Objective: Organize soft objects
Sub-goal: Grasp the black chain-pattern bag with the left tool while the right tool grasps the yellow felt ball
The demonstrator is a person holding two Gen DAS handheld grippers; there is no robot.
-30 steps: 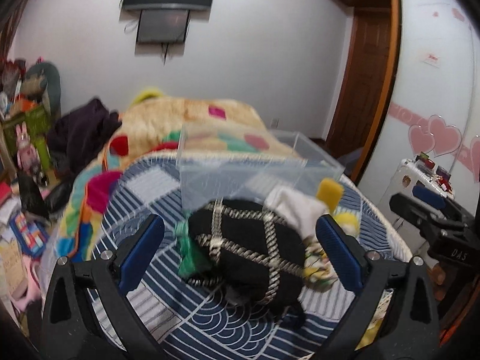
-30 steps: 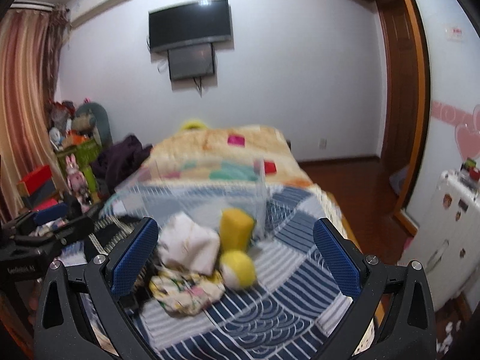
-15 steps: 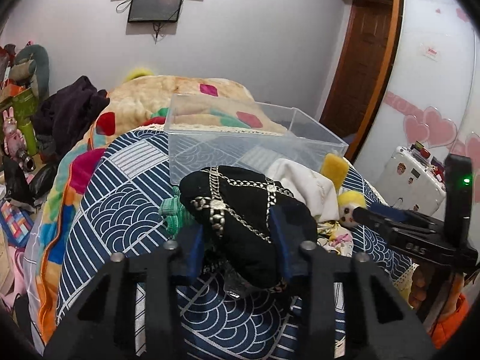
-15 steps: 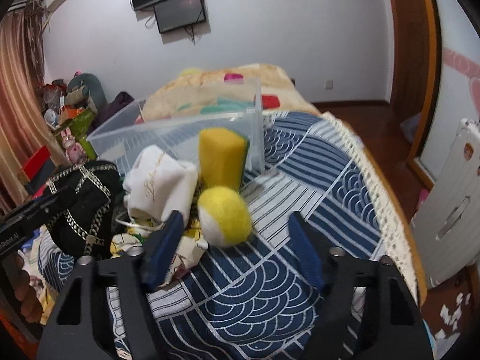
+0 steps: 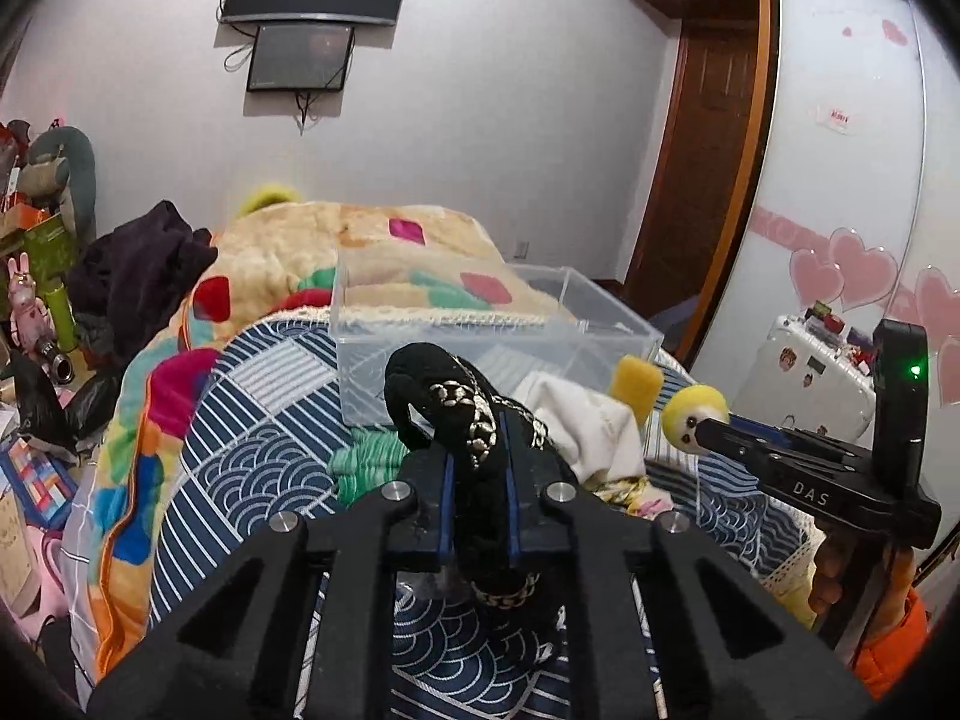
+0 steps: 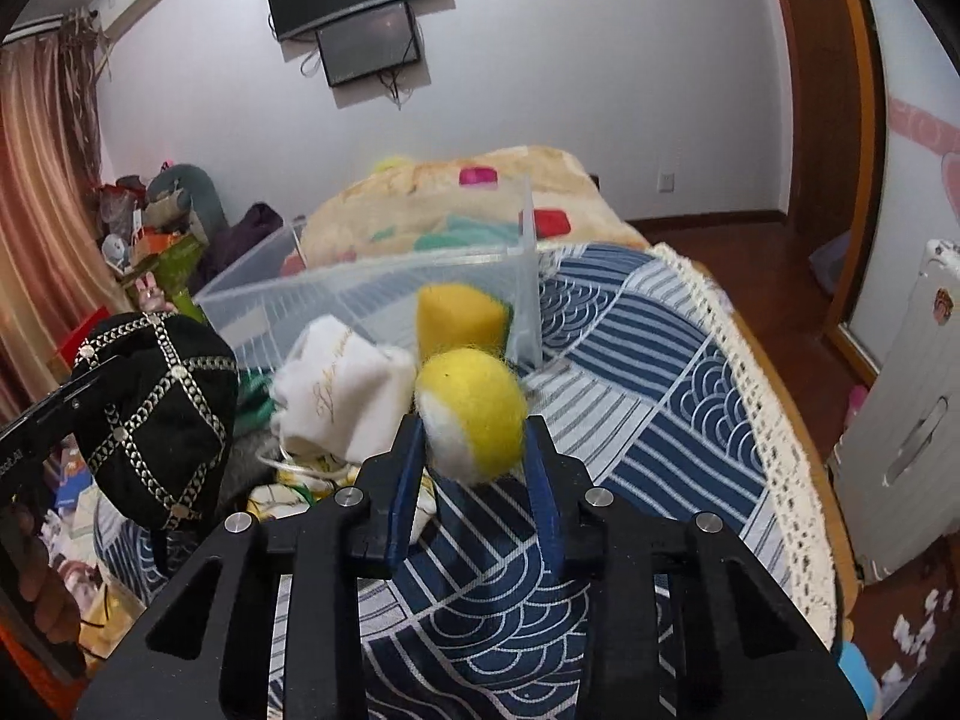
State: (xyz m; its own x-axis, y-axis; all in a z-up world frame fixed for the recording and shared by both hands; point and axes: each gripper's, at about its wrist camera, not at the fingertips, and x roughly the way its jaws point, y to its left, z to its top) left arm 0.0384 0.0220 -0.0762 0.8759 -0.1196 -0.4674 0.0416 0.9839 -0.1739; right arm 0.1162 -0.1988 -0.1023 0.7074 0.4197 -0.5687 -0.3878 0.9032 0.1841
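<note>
My left gripper (image 5: 475, 420) is shut on a black cap with silver chain trim (image 5: 456, 402) and holds it lifted off the bed; the cap also shows in the right wrist view (image 6: 156, 414). My right gripper (image 6: 474, 438) is shut on a yellow and white felt ball (image 6: 471, 420), which shows a small face in the left wrist view (image 5: 693, 411). A clear plastic bin (image 5: 480, 324) stands on the bed just behind. A white pouch (image 6: 345, 396), a yellow sponge (image 6: 459, 318), a green cloth (image 5: 366, 459) and a floral cloth (image 5: 630, 492) lie in front of the bin.
The bed has a blue and white patterned cover (image 6: 630, 372) and a colourful blanket (image 5: 336, 246) beyond the bin. Clutter and toys (image 5: 36, 276) stand at the left. A white suitcase (image 6: 900, 420) stands right of the bed, near a wooden door (image 5: 702, 180).
Both grippers have closed: the left on the black cap, the right on the yellow ball. Both things have come up off the bed.
</note>
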